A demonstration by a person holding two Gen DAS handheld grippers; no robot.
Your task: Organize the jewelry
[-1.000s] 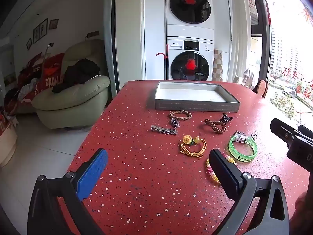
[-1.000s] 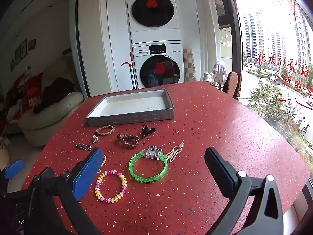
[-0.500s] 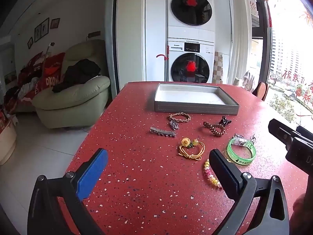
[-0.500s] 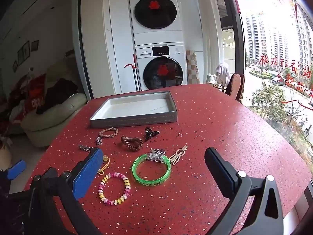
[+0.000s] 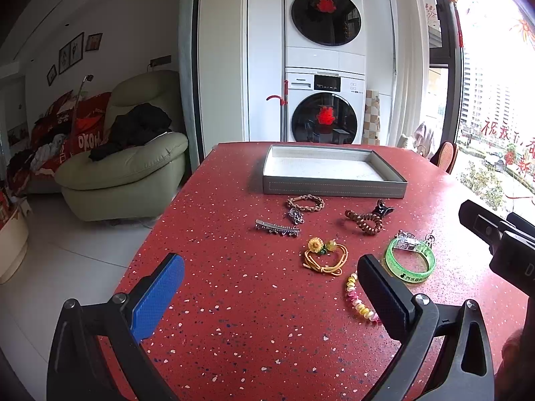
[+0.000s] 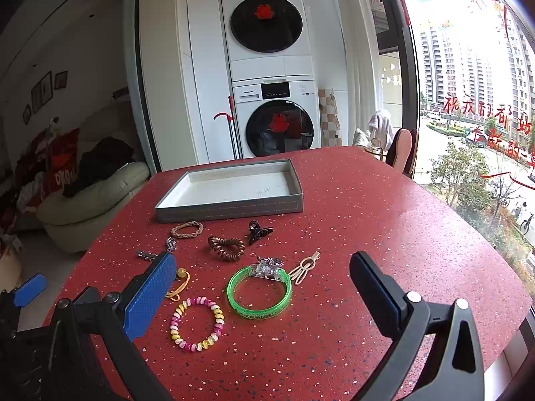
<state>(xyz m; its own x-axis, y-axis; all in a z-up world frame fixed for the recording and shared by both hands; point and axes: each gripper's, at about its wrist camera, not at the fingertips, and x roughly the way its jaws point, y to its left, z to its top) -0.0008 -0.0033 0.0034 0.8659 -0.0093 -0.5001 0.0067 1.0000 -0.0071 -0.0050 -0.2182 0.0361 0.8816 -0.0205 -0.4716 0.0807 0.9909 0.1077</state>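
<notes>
Left tool hovers low over the red tabletop, fingers spread wide, gripping nothing. Right tool likewise wide and unloaded, above the green bangle. Jewelry lies loose on the near side of the grey tray: braided bracelet, brown coil tie, black claw clip, pastel coil bracelet, yellow flower tie. Nothing lies in the tray.

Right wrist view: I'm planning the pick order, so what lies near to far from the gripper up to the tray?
pink-and-yellow coil bracelet → green bangle → brown coil hair tie → braided bracelet → tray
</notes>
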